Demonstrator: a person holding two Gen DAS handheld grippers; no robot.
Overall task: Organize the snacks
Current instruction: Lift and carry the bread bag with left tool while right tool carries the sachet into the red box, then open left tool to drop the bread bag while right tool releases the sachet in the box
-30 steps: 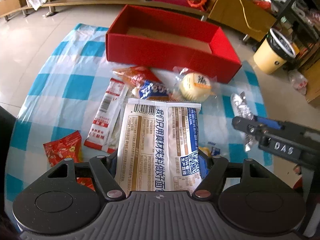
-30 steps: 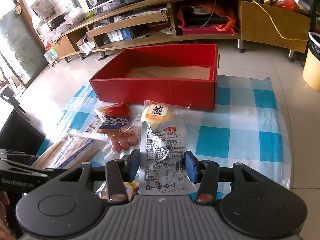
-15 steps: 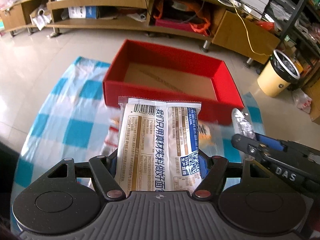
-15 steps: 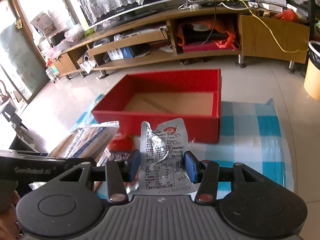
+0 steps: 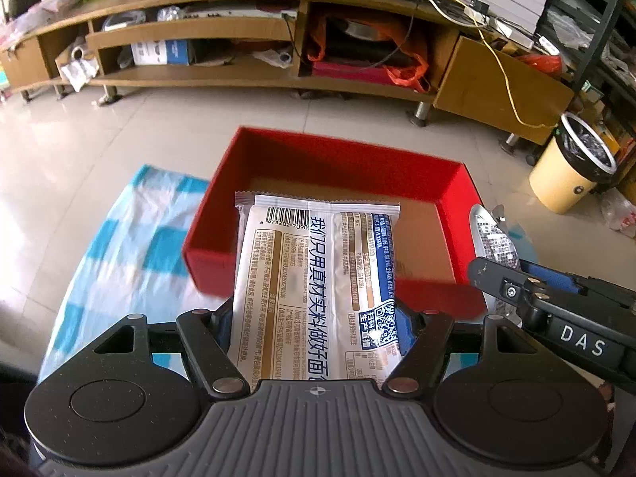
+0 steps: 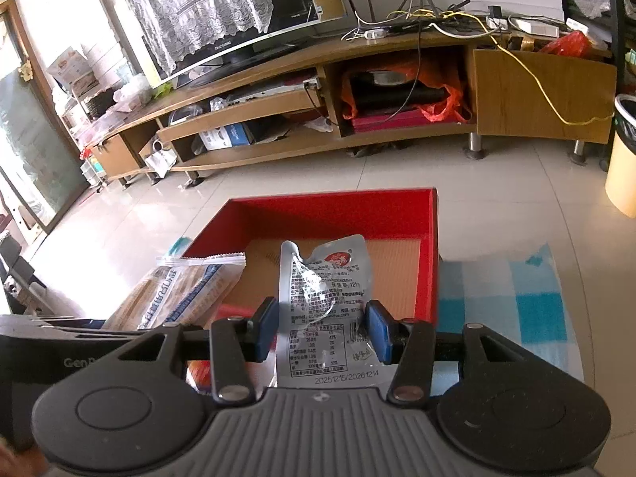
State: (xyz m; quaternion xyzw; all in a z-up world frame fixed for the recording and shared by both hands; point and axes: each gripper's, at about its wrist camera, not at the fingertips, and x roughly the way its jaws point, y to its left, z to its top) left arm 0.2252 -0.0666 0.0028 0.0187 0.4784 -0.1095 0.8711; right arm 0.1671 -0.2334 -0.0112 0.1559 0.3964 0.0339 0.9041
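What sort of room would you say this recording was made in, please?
Most likely a home living room: a long wooden TV stand bearing a television under a lace cover, glossy floor tiles, and a bin.

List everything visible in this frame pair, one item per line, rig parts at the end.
Red box: one, red walls with a brown cardboard floor, on the cloth, no snacks seen inside.
Checked cloth: one, blue and white, spread on the tiled floor under the box.
Noodle packet: one, white, gold and blue, held over the box's near wall.
Silver pouch: one, silver with a red logo, held over the box.
TV cabinet: one, brown wood, along the far wall, shelves cluttered.
Bin: one, yellow with a dark liner, right of the cabinet.
Left gripper: black with blue pads, shut on the noodle packet.
Right gripper: black with blue pads, shut on the silver pouch.
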